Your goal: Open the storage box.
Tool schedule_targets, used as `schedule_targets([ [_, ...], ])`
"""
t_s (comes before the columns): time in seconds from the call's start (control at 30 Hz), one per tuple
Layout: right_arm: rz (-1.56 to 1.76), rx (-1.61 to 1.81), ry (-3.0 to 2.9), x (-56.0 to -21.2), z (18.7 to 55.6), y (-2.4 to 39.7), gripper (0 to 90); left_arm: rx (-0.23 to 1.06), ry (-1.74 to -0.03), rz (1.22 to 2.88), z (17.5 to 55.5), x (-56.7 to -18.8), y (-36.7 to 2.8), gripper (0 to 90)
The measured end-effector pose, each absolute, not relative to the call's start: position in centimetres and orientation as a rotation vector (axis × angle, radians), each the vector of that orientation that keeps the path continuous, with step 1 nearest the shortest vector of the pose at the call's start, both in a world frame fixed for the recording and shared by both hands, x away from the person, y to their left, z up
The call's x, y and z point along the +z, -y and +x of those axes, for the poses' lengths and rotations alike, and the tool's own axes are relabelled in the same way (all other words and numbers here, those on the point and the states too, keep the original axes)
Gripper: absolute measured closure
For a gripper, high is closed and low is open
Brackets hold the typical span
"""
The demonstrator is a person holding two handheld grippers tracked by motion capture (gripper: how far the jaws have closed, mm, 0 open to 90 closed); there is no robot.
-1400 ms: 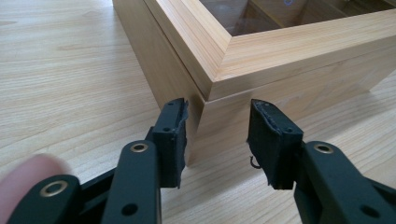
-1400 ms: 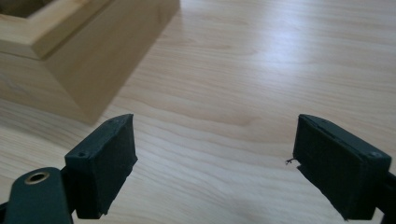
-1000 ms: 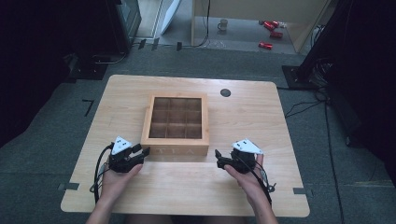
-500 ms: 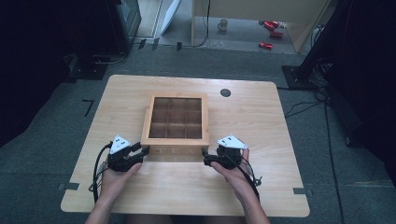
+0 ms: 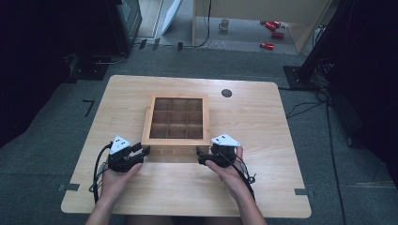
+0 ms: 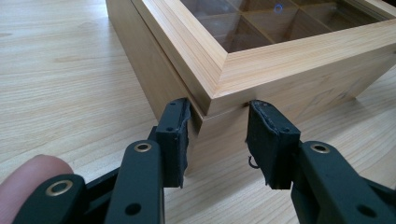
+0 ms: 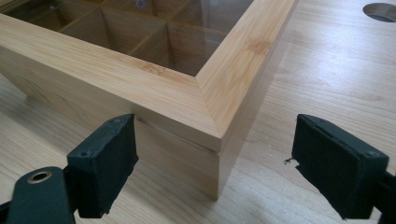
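Wooden and rigid, the glass-lidded box [image 5: 177,119] at table [image 5: 263,187] centre looks weighty and fragile—your left gripper [image 6: 218,140] and right gripper [image 7: 215,168], both spread wide, straddle its 7 and 5 o'clock corners—so clamp below the lid seam.

Each black hand-held gripper [image 5: 141,152] bears brass rivets, a white three-cornered plate, a trailing black cable.

A lab or studio recording space. A light wooden table [image 5: 263,187] stands on grey carpet [image 5: 56,140], tape marks [image 5: 88,107] and loose cables [image 5: 305,105] around it. Dark equipment stands [image 5: 324,42] surround it.
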State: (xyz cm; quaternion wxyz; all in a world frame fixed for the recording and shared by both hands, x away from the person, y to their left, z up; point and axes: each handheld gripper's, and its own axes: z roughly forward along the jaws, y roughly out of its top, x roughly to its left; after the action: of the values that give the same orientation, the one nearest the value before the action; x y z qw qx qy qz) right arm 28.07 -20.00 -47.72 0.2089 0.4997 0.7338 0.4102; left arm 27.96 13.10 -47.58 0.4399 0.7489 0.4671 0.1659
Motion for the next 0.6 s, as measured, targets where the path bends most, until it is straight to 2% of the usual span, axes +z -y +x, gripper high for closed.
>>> schedule_targets([
  [0.33,1.370,1.153,-2.026,-47.70,27.94,19.45,21.6,0.419,-1.155,1.857,27.95,-47.32,-13.11,59.8],
  [0.6,1.355,1.153,-2.017,-47.59,27.82,19.27,23.6,0.415,-1.154,1.849,27.94,-47.24,-13.15,59.8],
])
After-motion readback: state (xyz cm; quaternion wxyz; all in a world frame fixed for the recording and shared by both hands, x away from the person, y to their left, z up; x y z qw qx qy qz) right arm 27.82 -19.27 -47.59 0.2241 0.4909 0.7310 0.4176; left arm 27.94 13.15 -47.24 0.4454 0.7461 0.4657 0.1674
